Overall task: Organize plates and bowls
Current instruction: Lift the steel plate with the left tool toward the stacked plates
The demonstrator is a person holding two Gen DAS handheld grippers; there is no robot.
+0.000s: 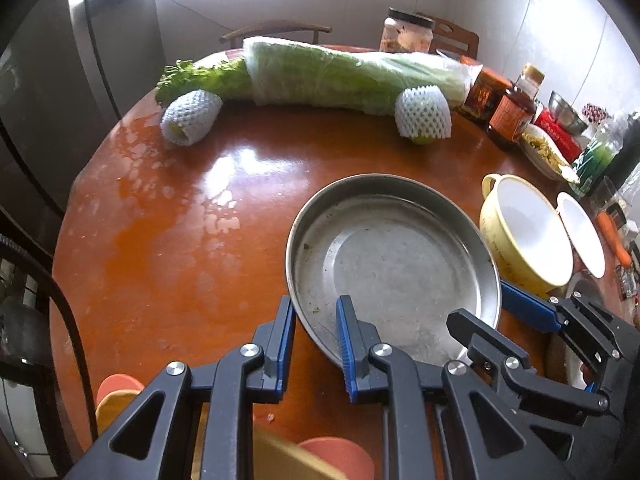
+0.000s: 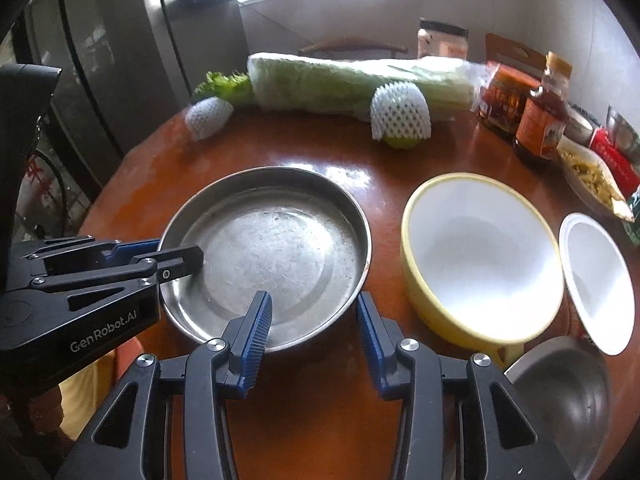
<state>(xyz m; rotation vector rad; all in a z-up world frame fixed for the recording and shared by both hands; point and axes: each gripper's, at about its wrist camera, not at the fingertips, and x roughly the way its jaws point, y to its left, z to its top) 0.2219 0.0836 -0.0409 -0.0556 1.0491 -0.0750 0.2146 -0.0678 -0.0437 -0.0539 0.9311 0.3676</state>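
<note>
A round steel plate (image 1: 394,256) (image 2: 266,254) rests on the brown table. My left gripper (image 1: 316,312) is open, its jaws straddling the plate's near-left rim. My right gripper (image 2: 314,312) is open too and straddles the plate's near-right rim. In the left wrist view the right gripper (image 1: 492,316) reaches in from the right; in the right wrist view the left gripper (image 2: 176,252) comes in from the left. A yellow bowl with a white inside (image 1: 528,228) (image 2: 480,256) stands right of the plate, then a small white bowl (image 1: 580,232) (image 2: 600,280). A steel bowl (image 2: 560,396) sits near right.
A wrapped cabbage (image 1: 344,76) (image 2: 352,80) and two foam-netted fruits (image 1: 192,118) (image 1: 424,114) lie at the back of the table (image 1: 168,248). Sauce jars and bottles (image 1: 512,112) (image 2: 540,120) and snack packets crowd the back right. A fridge (image 1: 80,60) stands at left.
</note>
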